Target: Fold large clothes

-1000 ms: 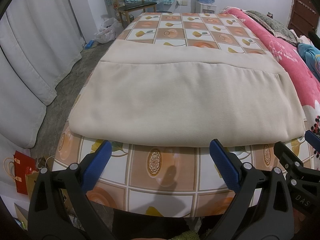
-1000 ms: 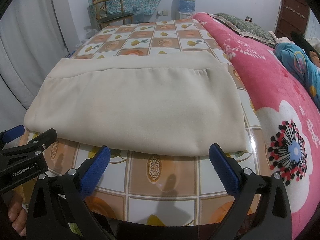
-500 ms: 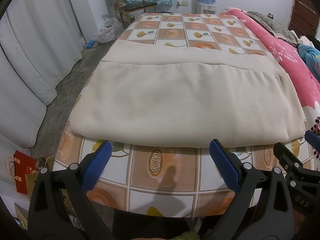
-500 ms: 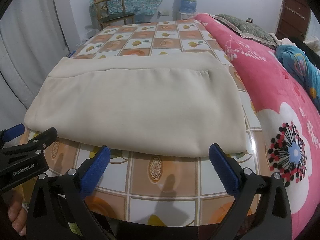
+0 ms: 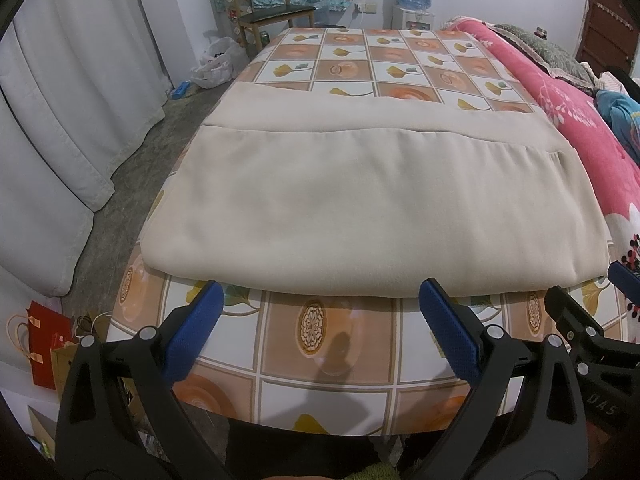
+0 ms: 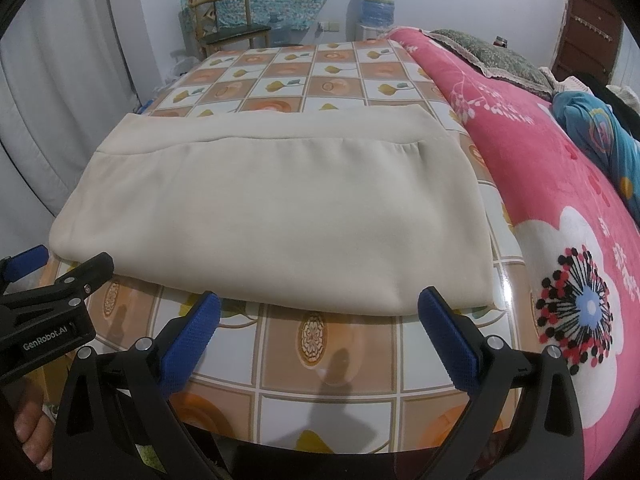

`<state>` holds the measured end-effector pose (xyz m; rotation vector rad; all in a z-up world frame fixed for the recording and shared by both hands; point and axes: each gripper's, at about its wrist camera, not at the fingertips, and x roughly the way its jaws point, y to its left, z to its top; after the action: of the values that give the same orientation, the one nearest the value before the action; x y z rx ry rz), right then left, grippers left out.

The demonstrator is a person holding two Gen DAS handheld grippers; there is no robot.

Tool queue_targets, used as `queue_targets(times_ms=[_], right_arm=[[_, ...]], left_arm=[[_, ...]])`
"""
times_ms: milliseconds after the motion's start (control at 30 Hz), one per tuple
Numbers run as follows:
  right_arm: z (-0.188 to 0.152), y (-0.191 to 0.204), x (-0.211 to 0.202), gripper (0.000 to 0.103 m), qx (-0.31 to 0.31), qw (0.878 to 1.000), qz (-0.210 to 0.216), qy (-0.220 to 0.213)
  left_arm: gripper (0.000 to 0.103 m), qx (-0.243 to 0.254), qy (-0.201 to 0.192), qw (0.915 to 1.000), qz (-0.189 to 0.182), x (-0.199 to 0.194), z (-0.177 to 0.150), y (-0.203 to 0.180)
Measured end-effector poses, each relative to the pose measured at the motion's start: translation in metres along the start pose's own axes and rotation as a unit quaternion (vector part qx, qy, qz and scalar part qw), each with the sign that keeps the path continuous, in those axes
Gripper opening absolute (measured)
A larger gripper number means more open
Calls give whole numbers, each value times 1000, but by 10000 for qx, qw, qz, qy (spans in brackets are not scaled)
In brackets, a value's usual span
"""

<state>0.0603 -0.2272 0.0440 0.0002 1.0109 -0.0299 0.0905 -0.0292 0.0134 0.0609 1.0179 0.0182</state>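
A folded beige garment [image 5: 360, 208] is laid flat on the tiled table [image 5: 344, 344] — both grippers, left [image 5: 320, 328] and right [image 6: 320, 332], are held wide apart, empty.

I am looking at a beige garment [image 5: 360, 208] of soft, matt cloth lying on a glossy, smooth table cover [image 5: 328, 344] that is mirroring my shadows. My left gripper [image 5: 320, 320] and right gripper [image 6: 318, 326] are showing rough blue pads [image 5: 448, 328] on matt black plastic. A plush pink blanket [image 6: 560, 184] is looking fuzzy.
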Motion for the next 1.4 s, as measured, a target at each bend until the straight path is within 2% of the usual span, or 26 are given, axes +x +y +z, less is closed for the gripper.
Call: queue_targets(times_ms=[1400], right_arm=[[-2, -1, 0, 96, -27, 10000, 12, 17]], left_arm=[[95, -6, -59, 10000, 9, -5, -1, 2]])
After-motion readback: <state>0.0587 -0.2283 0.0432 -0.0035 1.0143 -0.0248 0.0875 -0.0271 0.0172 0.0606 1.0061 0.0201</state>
